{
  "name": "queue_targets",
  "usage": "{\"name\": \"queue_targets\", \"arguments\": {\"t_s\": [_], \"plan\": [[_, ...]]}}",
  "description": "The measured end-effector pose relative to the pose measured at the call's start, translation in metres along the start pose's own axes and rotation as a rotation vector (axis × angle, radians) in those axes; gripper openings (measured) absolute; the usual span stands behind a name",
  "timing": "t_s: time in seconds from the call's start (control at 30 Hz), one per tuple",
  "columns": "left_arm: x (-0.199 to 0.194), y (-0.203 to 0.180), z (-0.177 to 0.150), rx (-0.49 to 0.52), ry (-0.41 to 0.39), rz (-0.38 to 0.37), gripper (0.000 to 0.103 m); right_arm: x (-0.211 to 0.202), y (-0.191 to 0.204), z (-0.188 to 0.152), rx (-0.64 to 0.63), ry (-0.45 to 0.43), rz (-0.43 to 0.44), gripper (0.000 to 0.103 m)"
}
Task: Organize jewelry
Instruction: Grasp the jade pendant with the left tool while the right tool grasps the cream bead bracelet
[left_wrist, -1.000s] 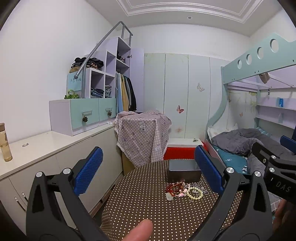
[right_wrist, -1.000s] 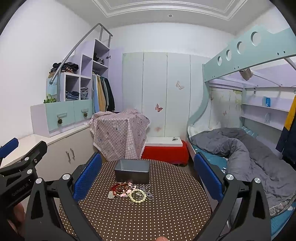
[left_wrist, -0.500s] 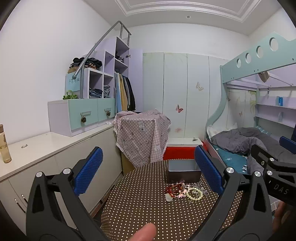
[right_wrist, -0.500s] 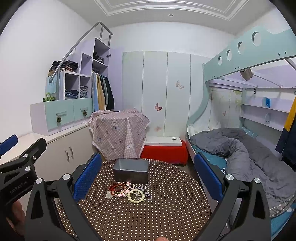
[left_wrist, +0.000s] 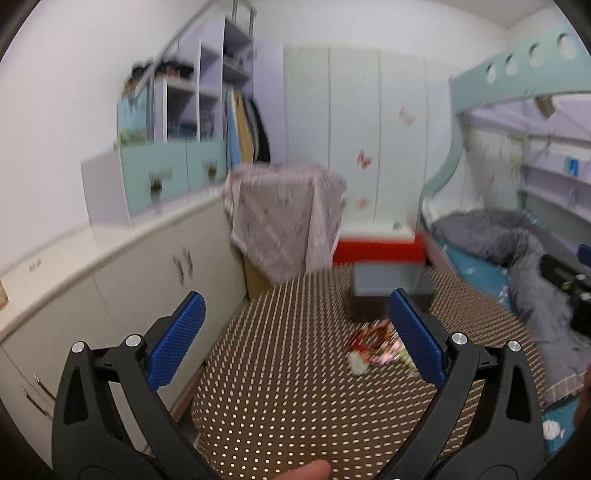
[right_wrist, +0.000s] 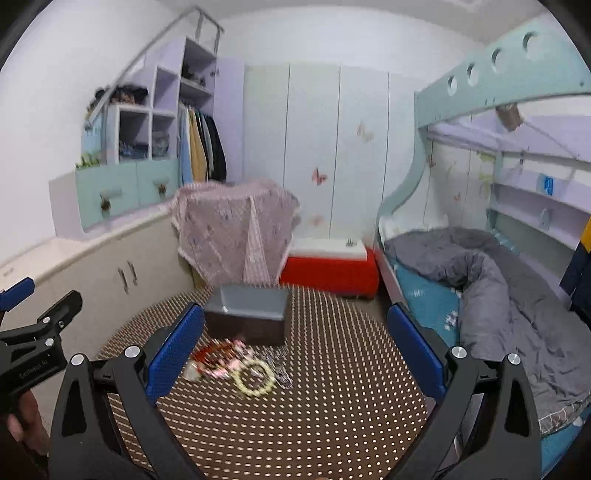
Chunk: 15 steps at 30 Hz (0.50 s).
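Fingers of both tools are standing wide apart with nothing between them: we are holding the right gripper (right_wrist: 295, 341) and the left gripper (left_wrist: 297, 332) above the near part of the round dotted table (right_wrist: 332, 417). Just past the blue pads, the jewelry pile (right_wrist: 236, 360) is lying in a loose, blurred tangle of red and pink strands, a pale bead bracelet (right_wrist: 255, 377) at its near side and thin chains trailing right. It is sitting just in front of the open grey box (right_wrist: 248, 314), near the table's middle. Bare dotted cloth is spreading around the pile on every side up to the curved edge. Beyond that edge, we are seeing cabinets (right_wrist: 92, 280) to the left and a bed (right_wrist: 498, 288) to the right.
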<state>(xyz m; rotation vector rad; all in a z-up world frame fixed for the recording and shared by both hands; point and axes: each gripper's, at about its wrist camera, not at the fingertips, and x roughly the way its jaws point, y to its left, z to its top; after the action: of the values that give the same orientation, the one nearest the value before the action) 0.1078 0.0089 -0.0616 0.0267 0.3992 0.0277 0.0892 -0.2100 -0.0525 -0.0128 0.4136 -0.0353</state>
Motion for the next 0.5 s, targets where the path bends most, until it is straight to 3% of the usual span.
{"name": "queue_targets", "arguments": {"t_s": [0.13, 0.23, 0.5], "plan": [[0.069, 0.005, -0.026, -0.032, 0.199, -0.007, 0.097, 0.048, -0.007, -0.022, 0.02, 0.13, 0.016, 0.096], [0.1, -0.004, -0.043, 0.005, 0.29, -0.035, 0.097, 0.074, -0.008, -0.037, 0.016, 0.215, 0.033, 0.096], [0.144, -0.041, -0.066, 0.151, 0.425, -0.074, 0.097, 0.105, -0.019, -0.057, 0.046, 0.367, 0.026, 0.096]]}}
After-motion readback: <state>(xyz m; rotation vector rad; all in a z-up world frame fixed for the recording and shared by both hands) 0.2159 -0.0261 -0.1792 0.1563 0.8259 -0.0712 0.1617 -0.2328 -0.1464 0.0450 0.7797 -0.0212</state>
